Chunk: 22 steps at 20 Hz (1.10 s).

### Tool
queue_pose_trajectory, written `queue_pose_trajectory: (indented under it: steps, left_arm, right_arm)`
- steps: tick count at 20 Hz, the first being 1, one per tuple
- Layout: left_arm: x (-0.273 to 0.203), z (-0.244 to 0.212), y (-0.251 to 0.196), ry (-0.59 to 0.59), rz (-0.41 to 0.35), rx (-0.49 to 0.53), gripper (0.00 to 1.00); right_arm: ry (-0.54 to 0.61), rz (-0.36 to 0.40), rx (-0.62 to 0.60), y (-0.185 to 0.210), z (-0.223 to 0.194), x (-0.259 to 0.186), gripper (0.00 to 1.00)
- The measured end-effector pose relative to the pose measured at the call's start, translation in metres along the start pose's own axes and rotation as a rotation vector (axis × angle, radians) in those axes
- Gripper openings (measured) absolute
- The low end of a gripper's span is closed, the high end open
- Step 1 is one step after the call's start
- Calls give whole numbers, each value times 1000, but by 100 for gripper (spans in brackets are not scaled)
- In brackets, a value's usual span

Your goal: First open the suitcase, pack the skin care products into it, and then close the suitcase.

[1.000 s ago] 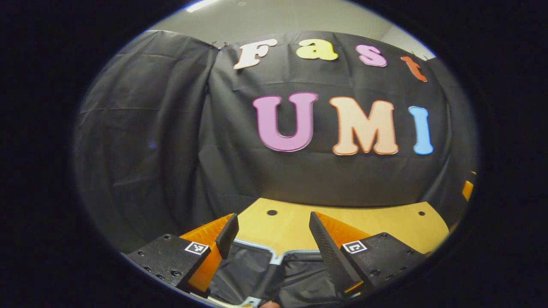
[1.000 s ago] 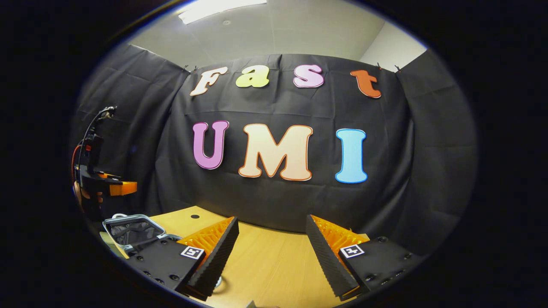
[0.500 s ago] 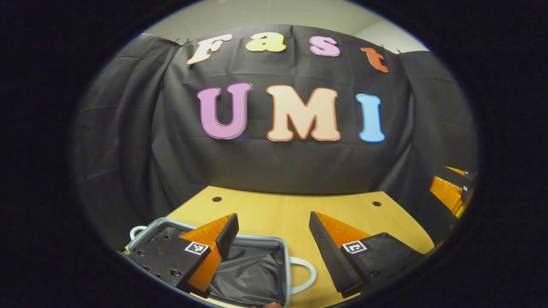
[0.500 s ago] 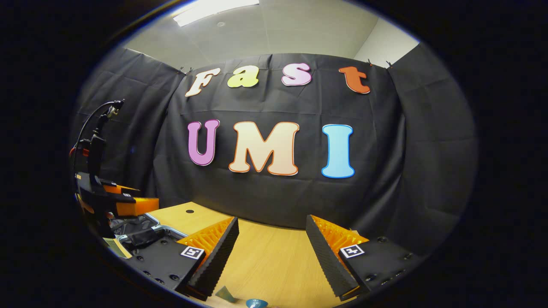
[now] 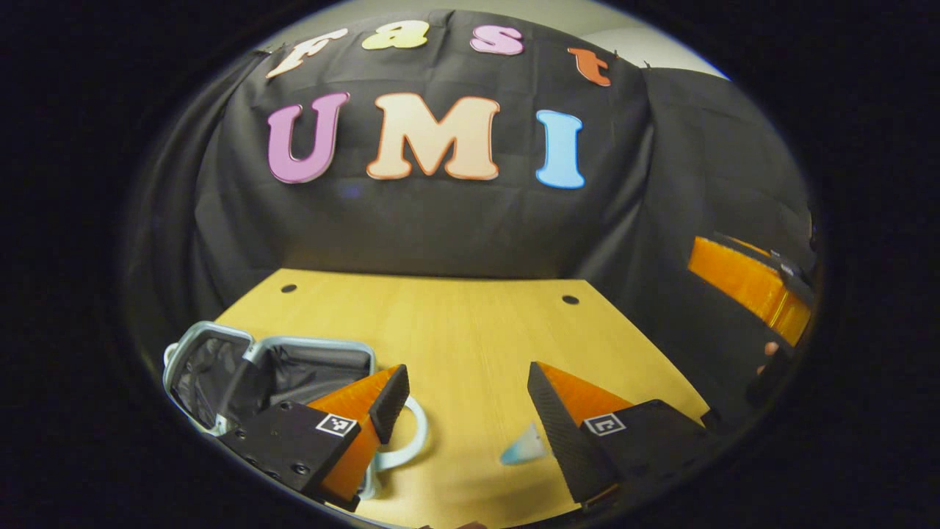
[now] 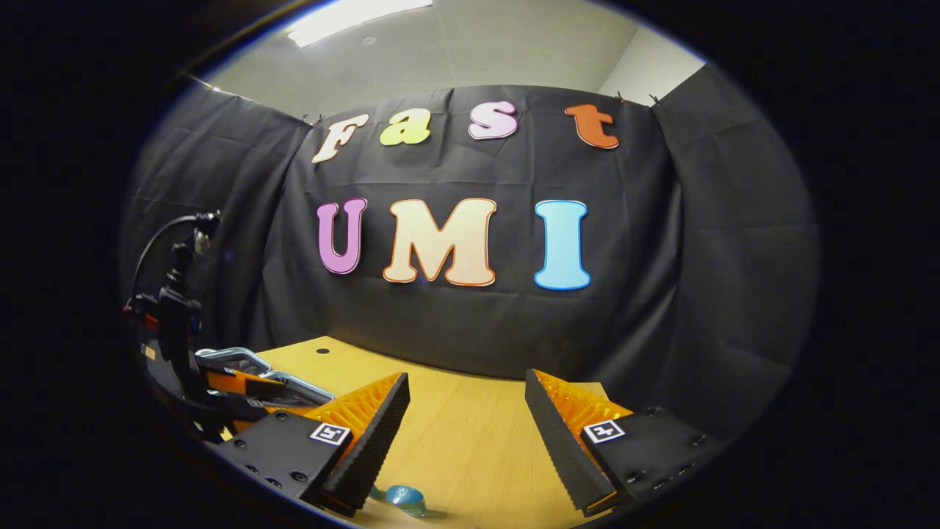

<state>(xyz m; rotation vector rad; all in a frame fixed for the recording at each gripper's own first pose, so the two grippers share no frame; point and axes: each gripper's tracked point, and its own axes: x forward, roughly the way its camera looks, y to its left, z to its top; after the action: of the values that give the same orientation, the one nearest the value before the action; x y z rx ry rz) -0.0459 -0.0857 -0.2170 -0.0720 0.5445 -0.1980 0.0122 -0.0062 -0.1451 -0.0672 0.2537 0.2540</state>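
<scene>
The suitcase (image 5: 220,360) lies open on the wooden table at the lower left of the left gripper view, with black lining, a pale rim and a white handle (image 5: 415,441). My left gripper (image 5: 466,400) is open and empty, just right of the case. A small pale-blue skin care tube (image 5: 523,447) lies on the table by its right finger. My right gripper (image 6: 464,422) is open and empty above the table. A blue skin care item (image 6: 404,496) lies below its left finger. The left gripper (image 6: 228,388) also appears in the right gripper view, over the suitcase rim (image 6: 233,355).
The wooden table (image 5: 455,330) has two small holes near its back edge and black cloth behind it. The right gripper's orange body (image 5: 742,283) and part of a hand (image 5: 767,349) sit at the far right. A cable (image 6: 158,239) arcs above the left gripper.
The left gripper view has swung right and tilted down, so the open suitcase now sits at lower left and a blue tube has appeared. In the right gripper view the left gripper has sunk lower.
</scene>
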Motion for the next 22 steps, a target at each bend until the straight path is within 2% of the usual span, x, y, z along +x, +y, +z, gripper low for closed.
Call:
queue_pose_trajectory:
  steps: [10, 13, 15, 16, 17, 18, 20, 22]
  left_arm:
    - [22, -89, -40, 173, -86, -55, 95]
    - [32, -112, -45, 224, -106, -73, 83]
    - [39, -123, -45, 247, -96, -65, 71]
    - [44, -128, -43, 258, -93, -62, 59]
    - [47, -132, -43, 263, -82, -63, 57]
    - [54, -133, -41, 256, -73, -66, 24]
    - [46, -125, -46, 263, -104, -92, 18]
    - [41, -114, -44, 259, -114, -86, 15]
  right_arm:
    - [57, -5, -12, -13, -25, -20, 99]
    - [80, 10, -7, -8, -35, -25, 99]
    - [96, 24, 1, -4, -42, -28, 99]
    - [105, 31, 3, -2, -47, -28, 99]
    - [115, 39, 4, 0, -51, -29, 99]
    - [126, 51, 6, 4, -57, -29, 99]
    - [149, 78, 4, 13, -69, -29, 99]
    - [169, 113, -3, 25, -83, -28, 99]
